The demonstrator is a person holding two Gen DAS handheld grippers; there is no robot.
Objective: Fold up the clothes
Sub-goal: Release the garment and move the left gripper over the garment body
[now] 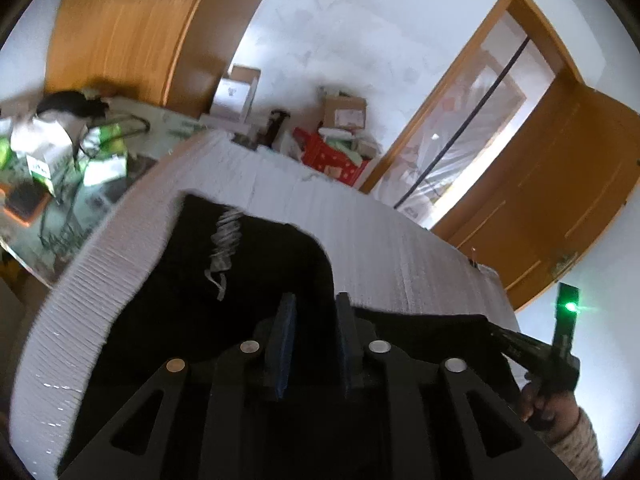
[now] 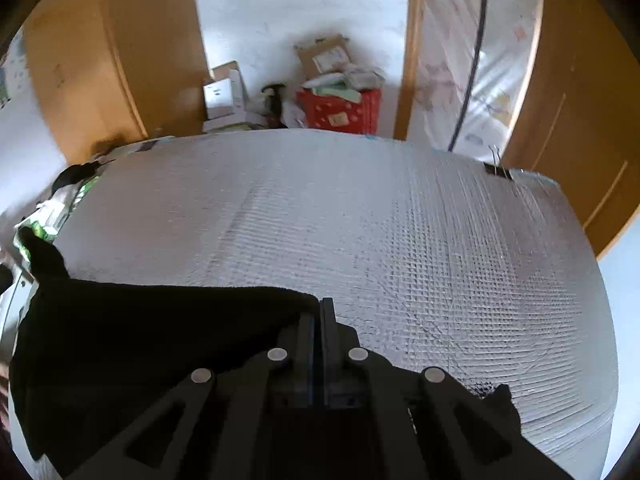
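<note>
A black garment (image 1: 168,320) lies on the silvery quilted table cover (image 1: 380,240), with a white print (image 1: 225,240) on its upper side. My left gripper (image 1: 314,300) hovers over the garment's right part. Its jaws stand apart and the cloth lies below the gap, not pinched. At the right edge, a hand (image 1: 548,412) holds my right gripper (image 1: 494,328) at a corner of the cloth. In the right wrist view the right gripper (image 2: 322,304) is shut on the garment's edge (image 2: 160,320), which spreads off to the left over the table cover (image 2: 400,220).
A binder clip (image 2: 498,168) pins the cover at the far right corner. Behind the table stand a red box (image 2: 340,110), cardboard boxes (image 1: 344,112) and a wooden door (image 1: 560,200). A cluttered side table (image 1: 60,152) is on the left.
</note>
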